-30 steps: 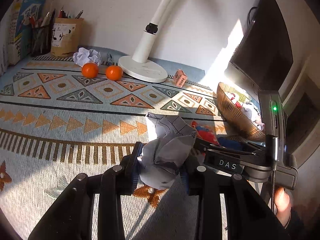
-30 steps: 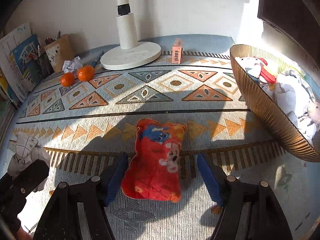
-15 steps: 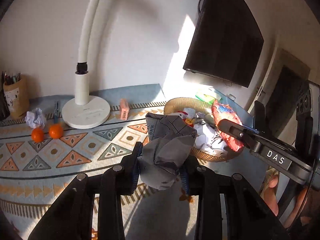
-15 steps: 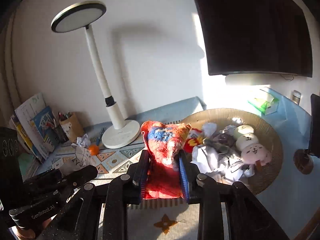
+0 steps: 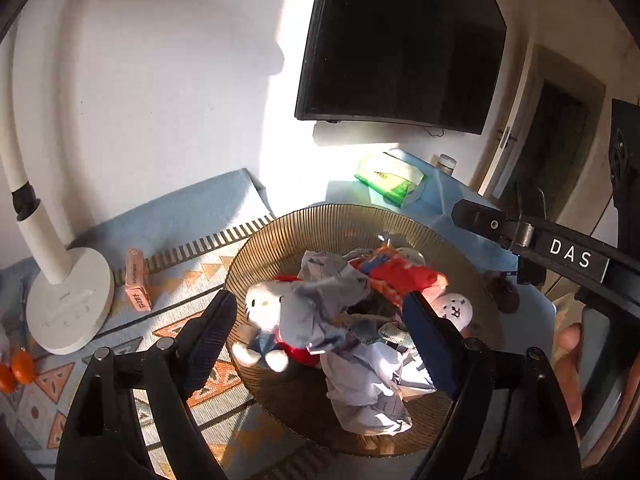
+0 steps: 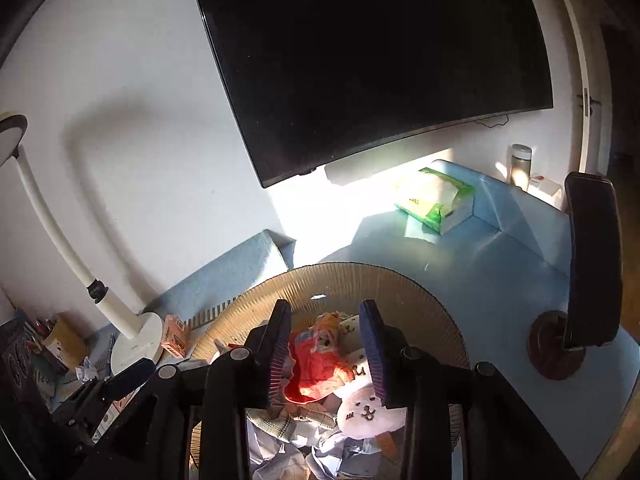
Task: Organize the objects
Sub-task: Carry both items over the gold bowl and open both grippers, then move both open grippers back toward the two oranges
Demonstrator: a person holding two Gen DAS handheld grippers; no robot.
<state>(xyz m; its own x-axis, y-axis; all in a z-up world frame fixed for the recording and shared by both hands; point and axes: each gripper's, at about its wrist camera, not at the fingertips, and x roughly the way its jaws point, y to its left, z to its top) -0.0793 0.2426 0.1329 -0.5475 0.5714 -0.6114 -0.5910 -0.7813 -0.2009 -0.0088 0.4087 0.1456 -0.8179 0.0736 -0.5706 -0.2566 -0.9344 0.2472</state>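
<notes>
Both grippers held over the ribbed basket (image 5: pixel 280 236), jaws spread.

The left gripper (image 5: pixel 320 332) is seen with its jaws wide apart above the basket; the crumpled grey paper (image 5: pixel 320 304) lies between them on the heap, beside a white plush cat (image 5: pixel 262 320). The right gripper (image 6: pixel 325 354) is likewise parted, and the red cartoon pouch (image 6: pixel 316 364) is seen in the basket beneath the gap, next to a white bunny plush (image 6: pixel 362 408). A white lamp base (image 5: pixel 66 300) and a tissue pack (image 6: pixel 436 200) stand on the worktop.
</notes>
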